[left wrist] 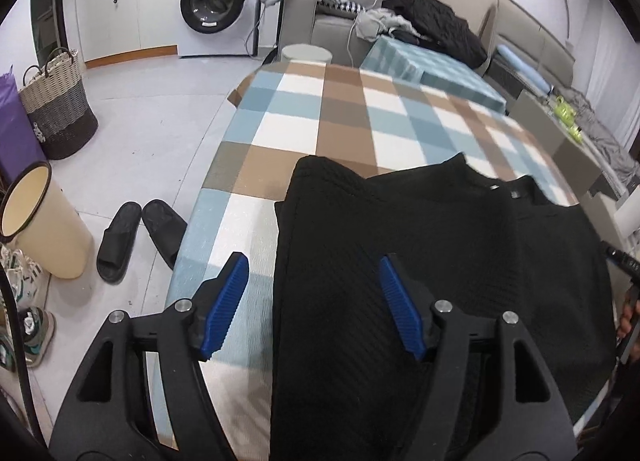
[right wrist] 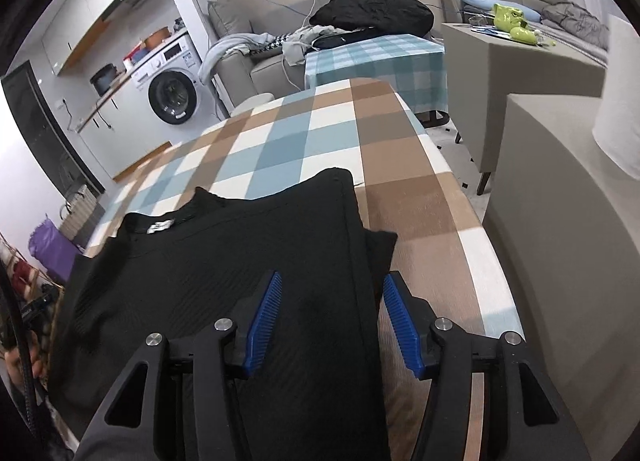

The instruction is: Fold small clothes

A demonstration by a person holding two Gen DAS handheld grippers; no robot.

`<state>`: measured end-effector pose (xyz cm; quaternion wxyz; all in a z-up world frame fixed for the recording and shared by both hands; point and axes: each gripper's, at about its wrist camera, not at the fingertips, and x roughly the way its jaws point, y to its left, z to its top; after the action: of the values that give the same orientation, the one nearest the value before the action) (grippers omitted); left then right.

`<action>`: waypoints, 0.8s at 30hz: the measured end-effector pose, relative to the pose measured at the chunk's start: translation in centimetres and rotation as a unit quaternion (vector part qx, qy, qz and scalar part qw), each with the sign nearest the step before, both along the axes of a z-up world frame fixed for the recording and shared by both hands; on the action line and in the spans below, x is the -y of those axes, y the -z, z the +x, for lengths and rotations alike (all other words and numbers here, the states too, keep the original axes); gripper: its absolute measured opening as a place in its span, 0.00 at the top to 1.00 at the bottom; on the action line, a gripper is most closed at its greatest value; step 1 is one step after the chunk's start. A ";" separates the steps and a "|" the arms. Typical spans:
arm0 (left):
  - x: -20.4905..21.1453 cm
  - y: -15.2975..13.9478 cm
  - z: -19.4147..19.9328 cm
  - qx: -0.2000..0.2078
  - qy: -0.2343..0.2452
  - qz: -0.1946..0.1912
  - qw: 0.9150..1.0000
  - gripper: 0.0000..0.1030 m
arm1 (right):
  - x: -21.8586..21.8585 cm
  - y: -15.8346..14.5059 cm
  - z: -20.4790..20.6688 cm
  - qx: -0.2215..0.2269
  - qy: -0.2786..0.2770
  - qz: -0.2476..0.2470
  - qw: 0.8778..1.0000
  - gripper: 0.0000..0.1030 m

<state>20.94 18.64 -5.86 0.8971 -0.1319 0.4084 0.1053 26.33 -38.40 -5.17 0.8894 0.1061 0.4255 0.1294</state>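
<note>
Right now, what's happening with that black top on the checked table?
A person holds a two-finger gripper in each hand over a black ribbed knit top spread on the brown, blue and white checked tablecloth. The left gripper straddles the top's left edge, the right gripper its right edge. Both stand open; neither pinches the fabric yet.

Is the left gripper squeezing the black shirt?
Apart: the left wrist view shows the left gripper open, its blue pads clear of the black shirt.
</note>
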 end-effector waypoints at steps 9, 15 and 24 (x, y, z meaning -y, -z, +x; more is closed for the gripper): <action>0.0 0.4 1.6 0.009 0.014 0.018 1.000 0.95 | -0.8 -1.4 -0.6 0.066 -0.032 -0.070 0.995 0.95; -1.8 0.0 1.2 0.019 -0.012 -0.005 1.000 0.95 | 0.7 -1.6 -0.9 0.071 0.005 -0.067 0.995 0.95; -2.0 0.6 2.7 -0.006 -0.005 -0.007 1.000 0.81 | 1.0 0.0 0.9 0.021 0.006 -0.032 0.999 0.74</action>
<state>23.61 20.65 -6.49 0.8930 -0.1398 0.4140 0.1075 27.26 -39.39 -5.17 0.9017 0.0774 0.4104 0.1122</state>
